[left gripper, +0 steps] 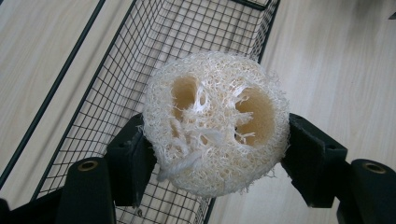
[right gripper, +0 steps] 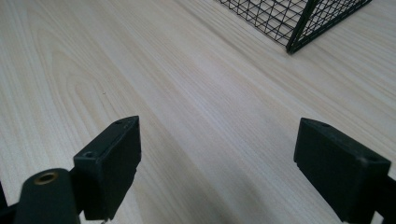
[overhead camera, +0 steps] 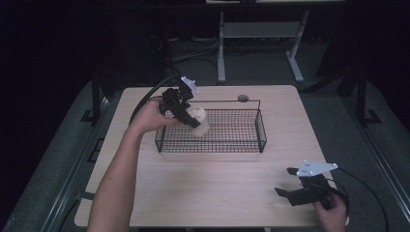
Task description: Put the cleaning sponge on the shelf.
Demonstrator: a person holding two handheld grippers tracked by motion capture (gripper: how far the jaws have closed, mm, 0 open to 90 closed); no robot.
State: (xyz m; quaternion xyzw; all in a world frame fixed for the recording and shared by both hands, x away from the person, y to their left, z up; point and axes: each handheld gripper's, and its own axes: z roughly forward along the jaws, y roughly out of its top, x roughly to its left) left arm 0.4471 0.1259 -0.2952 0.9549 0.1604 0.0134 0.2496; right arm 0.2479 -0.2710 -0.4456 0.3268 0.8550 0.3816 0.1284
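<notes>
A pale, fibrous loofah piece (left gripper: 215,123) with two hollow holes is pinched between the black pads of my left gripper (left gripper: 217,154). In the high view that gripper (overhead camera: 193,121) holds the loofah (overhead camera: 200,120) above the left end of a black wire basket (overhead camera: 258,126). The basket's mesh (left gripper: 140,60) lies under and behind the loofah in the left gripper view. My right gripper (overhead camera: 286,181) rests near the table's front right corner, jaws wide apart (right gripper: 217,168) over bare wood with nothing between them.
The light wooden table (overhead camera: 212,188) carries the basket at its middle back; one basket corner (right gripper: 299,28) appears ahead of the right gripper. A small round grey disc (overhead camera: 242,98) sits behind the basket. Table legs and cables stand on the dark floor beyond.
</notes>
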